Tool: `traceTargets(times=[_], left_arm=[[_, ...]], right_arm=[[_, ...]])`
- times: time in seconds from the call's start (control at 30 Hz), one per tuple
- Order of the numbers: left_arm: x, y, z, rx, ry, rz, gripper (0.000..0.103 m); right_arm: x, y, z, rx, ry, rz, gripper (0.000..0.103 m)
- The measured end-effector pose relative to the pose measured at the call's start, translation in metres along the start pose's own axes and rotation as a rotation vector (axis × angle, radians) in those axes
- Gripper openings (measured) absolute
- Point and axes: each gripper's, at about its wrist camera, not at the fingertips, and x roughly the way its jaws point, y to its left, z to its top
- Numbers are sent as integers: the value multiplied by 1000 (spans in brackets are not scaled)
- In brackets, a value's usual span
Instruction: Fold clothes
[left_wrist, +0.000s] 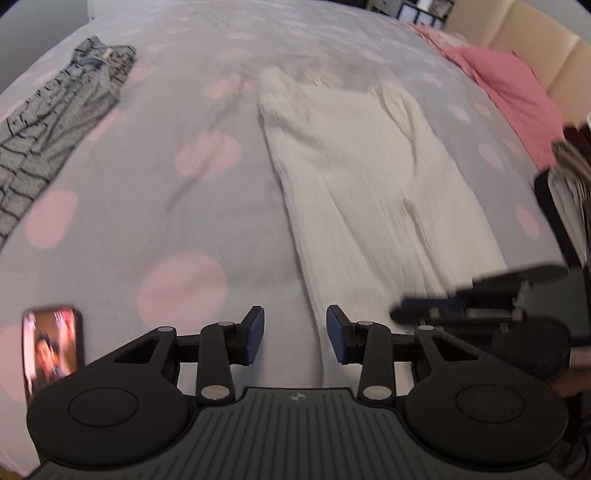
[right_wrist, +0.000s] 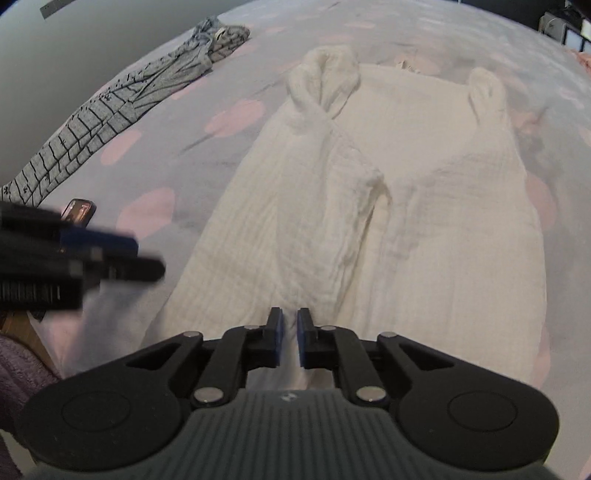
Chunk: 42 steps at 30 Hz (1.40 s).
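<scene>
Grey bedspread (left_wrist: 122, 177) with pink dots, filling both views. Left gripper (left_wrist: 294, 334) hanging over it, jaws apart, nothing between the blue pads (left_wrist: 255, 334), near edge of the white garment (left_wrist: 354, 177) just under the right-hand pad. Right gripper (right_wrist: 287, 341) low over the garment's near hem, jaws drawn almost together with only a thin gap, no cloth pinched between them as far as can be seen. Seen from the right wrist, left gripper blurred at the left edge, just off the garment's side. Further out: white garment lying flat up the middle of the bed, sleeves folded in over the body, top end bunched. Phone (left_wrist: 51, 350) with a lit screen on the bedspread, near left. Grey checked garment (right_wrist: 110, 107) stretched along the far left, well apart from the white one. Pink pillow (left_wrist: 517, 96) far right against a beige headboard (left_wrist: 532, 40).
</scene>
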Motion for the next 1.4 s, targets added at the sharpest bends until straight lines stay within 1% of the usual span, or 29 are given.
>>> traceTargets(times=[0.03,0.1,0.17,0.2,0.27,0.3,0.4,0.5,0.53,0.63,0.67,0.7,0.73,0.8,0.83,0.87,0.9,0.93,0.97,1.03,1.07,1.17,1.23,1.27,1.3,1.33,1.37,1.4], left_arm=[[2,5,12,-16,-11,1,42],[8,11,36,-32,-25,9,42],[17,14,62,-34,-38,21,42],[23,14,75,-26,-44,28,43],[35,11,98,-12,-65,47,46],[41,10,109,-5,-75,55,48],[67,3,138,24,-96,77,48],[96,-3,163,52,-101,96,48],[106,-4,170,65,-99,104,48],[134,-6,183,100,-86,170,48],[142,-5,185,107,-77,177,48],[148,-3,187,115,-65,167,40],[153,-1,188,123,-51,159,26],[161,4,191,139,-35,183,17],[164,7,192,134,-33,186,16],[165,10,194,114,-30,177,16],[165,14,196,90,-25,166,16],[166,15,198,72,-20,166,15],[167,14,200,66,-12,177,15],[174,7,203,100,10,206,12],[179,3,203,120,21,225,12],[183,-1,202,107,27,255,12],[178,-3,201,110,17,263,12],[173,-4,199,117,5,264,13],[167,-5,198,125,-10,264,19],[158,-5,195,130,-29,265,29],[148,-4,192,128,-55,264,34],[138,-3,189,122,-82,264,43]], right_arm=[[-2,0,8,-27,8,-4,11],[-7,0,24,-97,21,-14,14],[-14,-4,38,-176,20,-35,28],[-17,-9,46,-202,15,-56,30],[-23,-26,62,-221,-2,-106,31],[-26,-38,70,-207,-15,-125,31],[-30,-78,95,-146,-68,-194,33],[-26,-116,117,-75,-120,-251,42],[-23,-127,126,-55,-133,-264,46],[-14,-156,146,4,-185,-272,52],[-10,-163,152,19,-199,-270,53],[-4,-169,157,25,-209,-273,54],[1,-175,162,32,-219,-277,56],[12,-186,171,59,-238,-274,56],[18,-193,174,89,-246,-257,54],[24,-197,176,114,-248,-237,48],[31,-200,179,122,-242,-224,40],[38,-203,181,130,-237,-211,18],[44,-202,182,120,-227,-221,12],[58,-200,182,85,-193,-249,11],[62,-199,180,80,-194,-253,11],[68,-199,177,74,-193,-257,11],[63,-200,179,74,-195,-258,14],[57,-199,179,76,-200,-259,19],[50,-198,178,74,-210,-265,25],[42,-196,177,66,-224,-270,32],[33,-193,176,52,-239,-275,33],[25,-190,174,37,-248,-283,33]])
